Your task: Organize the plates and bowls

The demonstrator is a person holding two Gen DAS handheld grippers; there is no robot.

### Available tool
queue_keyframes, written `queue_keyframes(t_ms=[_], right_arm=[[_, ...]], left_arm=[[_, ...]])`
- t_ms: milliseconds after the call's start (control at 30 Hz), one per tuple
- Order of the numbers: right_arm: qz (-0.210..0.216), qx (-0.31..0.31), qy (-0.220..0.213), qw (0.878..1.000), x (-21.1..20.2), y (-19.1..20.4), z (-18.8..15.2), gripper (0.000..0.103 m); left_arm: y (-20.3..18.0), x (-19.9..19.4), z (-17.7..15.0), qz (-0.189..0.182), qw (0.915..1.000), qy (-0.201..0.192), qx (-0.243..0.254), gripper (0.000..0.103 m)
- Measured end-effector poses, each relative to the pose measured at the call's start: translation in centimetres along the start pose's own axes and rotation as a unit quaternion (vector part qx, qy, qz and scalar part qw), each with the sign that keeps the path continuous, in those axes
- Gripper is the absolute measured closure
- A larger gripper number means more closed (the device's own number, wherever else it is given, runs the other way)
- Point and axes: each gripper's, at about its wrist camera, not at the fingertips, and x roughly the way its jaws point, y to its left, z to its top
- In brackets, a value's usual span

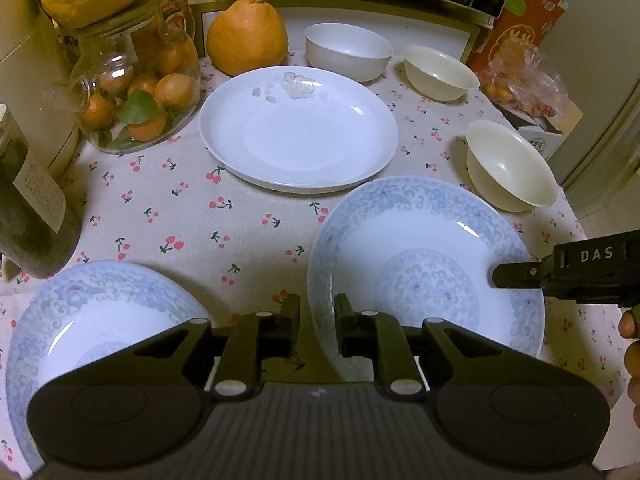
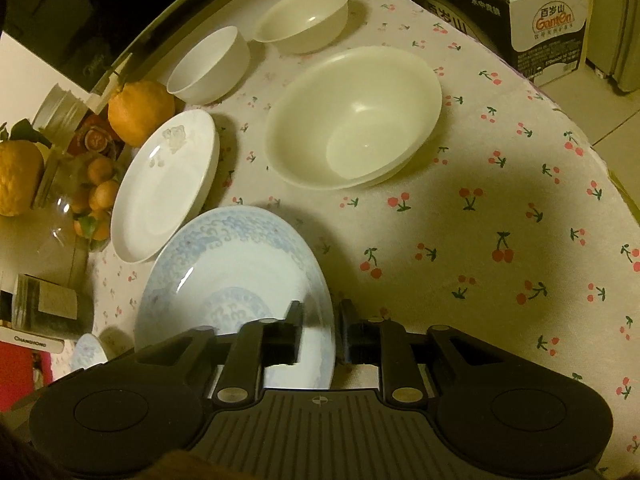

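A blue-patterned plate lies on the cherry-print tablecloth. My left gripper straddles its left rim, jaws slightly apart, with a sliver of cloth showing beside the rim. My right gripper straddles the opposite rim with a small gap at the outer finger. A second blue-patterned plate lies to the left. A plain white plate sits behind. Further back are a white bowl and two cream bowls, the nearer one large in the right wrist view.
A glass jar of small oranges, a big citrus fruit and a dark bottle crowd the left side. A printed carton stands past the table's curved right edge. A person's fingers show at the right.
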Motion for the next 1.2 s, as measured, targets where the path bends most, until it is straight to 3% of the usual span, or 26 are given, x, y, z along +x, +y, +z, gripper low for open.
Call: queue_keyframes(t_ms=[133,267,367,633,700,967,1200], right_arm=[[0.001,0.009,-0.001,1.0,-0.3,-0.2,0.1,0.07],[0.003,0.018,-0.002,1.0,-0.6,-0.4,0.1,0.055],[0.009,0.02,-0.002,1.0,-1.0,-0.3,0.1,0.046],[0.022,0.017,-0.016,0.999,-2.6,0.2,-0.1,0.022],[0.023,0.015,-0.02,0.999,-3.0,0.3,-0.2,0.015],[0.022,-0.045,-0.038,0.998,-4.3,2.4,-1.0,0.01],[0.043,-0.121,-0.067,0.989,-5.2,5.4,-2.6,0.007]], left_arm=[[0.1,-0.2,0.1,-0.001,1.0,-0.005,-0.005,0.081],[0.0,-0.5,0.1,-0.001,0.9999,-0.011,-0.005,0.077],[-0.2,-0.9,0.1,-0.006,0.9999,-0.014,-0.003,0.064],[-0.9,-2.9,-0.3,-0.013,0.9991,-0.04,0.009,0.01],[-1.0,-3.3,-0.3,-0.009,0.9989,-0.044,0.01,0.005],[0.0,-4.7,-1.4,0.01,0.9987,-0.045,0.02,0.0],[2.4,-6.4,-2.5,0.027,0.9983,-0.052,0.007,0.0]])
